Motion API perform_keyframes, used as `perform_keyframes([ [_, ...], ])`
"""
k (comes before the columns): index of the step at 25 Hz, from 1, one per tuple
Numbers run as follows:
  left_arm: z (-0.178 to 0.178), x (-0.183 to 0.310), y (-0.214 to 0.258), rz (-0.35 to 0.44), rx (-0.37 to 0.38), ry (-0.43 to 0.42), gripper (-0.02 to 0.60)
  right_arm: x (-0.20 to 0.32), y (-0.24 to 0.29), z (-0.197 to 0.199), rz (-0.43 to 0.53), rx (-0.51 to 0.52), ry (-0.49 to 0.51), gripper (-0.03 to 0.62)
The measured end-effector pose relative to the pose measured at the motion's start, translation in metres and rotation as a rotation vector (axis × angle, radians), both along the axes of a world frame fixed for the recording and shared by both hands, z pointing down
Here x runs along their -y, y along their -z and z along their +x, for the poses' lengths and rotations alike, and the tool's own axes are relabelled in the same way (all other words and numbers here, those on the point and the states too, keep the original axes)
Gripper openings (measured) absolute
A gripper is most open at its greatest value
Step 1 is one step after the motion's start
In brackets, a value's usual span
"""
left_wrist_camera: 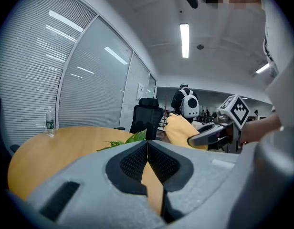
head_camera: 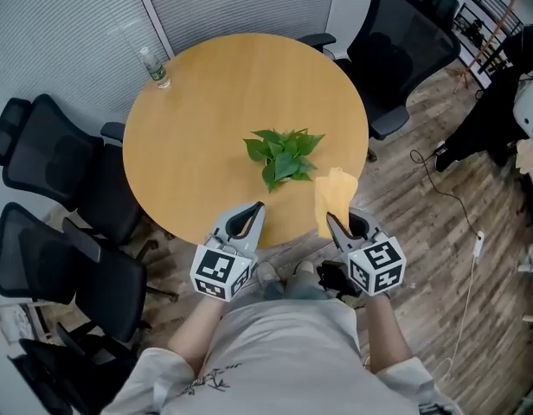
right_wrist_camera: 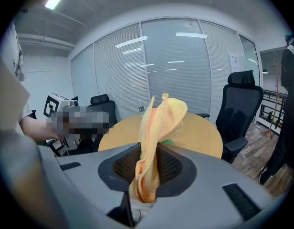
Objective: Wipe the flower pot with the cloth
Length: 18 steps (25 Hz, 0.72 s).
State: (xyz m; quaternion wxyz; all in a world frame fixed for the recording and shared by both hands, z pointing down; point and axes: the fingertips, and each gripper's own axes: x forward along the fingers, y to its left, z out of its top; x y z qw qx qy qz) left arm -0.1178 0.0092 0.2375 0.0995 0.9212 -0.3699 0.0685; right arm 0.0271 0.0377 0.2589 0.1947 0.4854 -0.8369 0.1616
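Round table (head_camera: 206,119): light wood top, set on a wood-plank floor (head_camera: 439,232) against a blind-covered glass wall.

Office chairs: black. One (head_camera: 405,33) stands at the table's 2 o'clock, and two (head_camera: 50,158) stand at about 8 o'clock.

Left gripper (head_camera: 252,214): at the table's 6 o'clock edge, pointing over the top. In the left gripper view its jaws (left_wrist_camera: 147,149) are fully together with nothing between the pads.

Right gripper (head_camera: 336,223): at about 5 o'clock, just off the table rim and beside the left gripper. Its jaws are clamped on the cloth.

Potted plant (head_camera: 284,156): on the table at about 4 o'clock from centre, inside the rim. Only green leaves show; the pot is hidden beneath them. It lies at 12 o'clock from the two grippers, near but apart from both.

Cloth (head_camera: 335,197): yellow, bunched, pinched between the right pads (right_wrist_camera: 178,168) and standing up above them (right_wrist_camera: 159,128). Its top is close to the leaves at their 4 o'clock; contact cannot be judged.

Water bottle (head_camera: 154,66): clear, green label, upright at the table's 10 o'clock edge, well apart from the plant.
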Motion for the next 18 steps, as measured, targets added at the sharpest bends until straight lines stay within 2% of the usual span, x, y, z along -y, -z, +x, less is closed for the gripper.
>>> perform_keyframes([
  [4,0.003,0.003,-0.007,-0.015,-0.005,-0.008,0.012,0.012,-0.006,0.008,-0.011,-0.007,0.004,0.078],
  [9,0.008,0.007,-0.01,-0.035,-0.066,-0.002,0.012,0.024,-0.01,0.019,-0.037,-0.01,0.024,0.078],
  [14,0.013,0.016,-0.017,-0.019,-0.048,0.011,0.014,0.034,-0.017,0.027,-0.048,-0.034,0.048,0.078],
  [18,0.019,0.027,-0.029,-0.017,-0.027,0.015,0.055,0.044,-0.028,0.036,-0.07,-0.045,0.064,0.078],
])
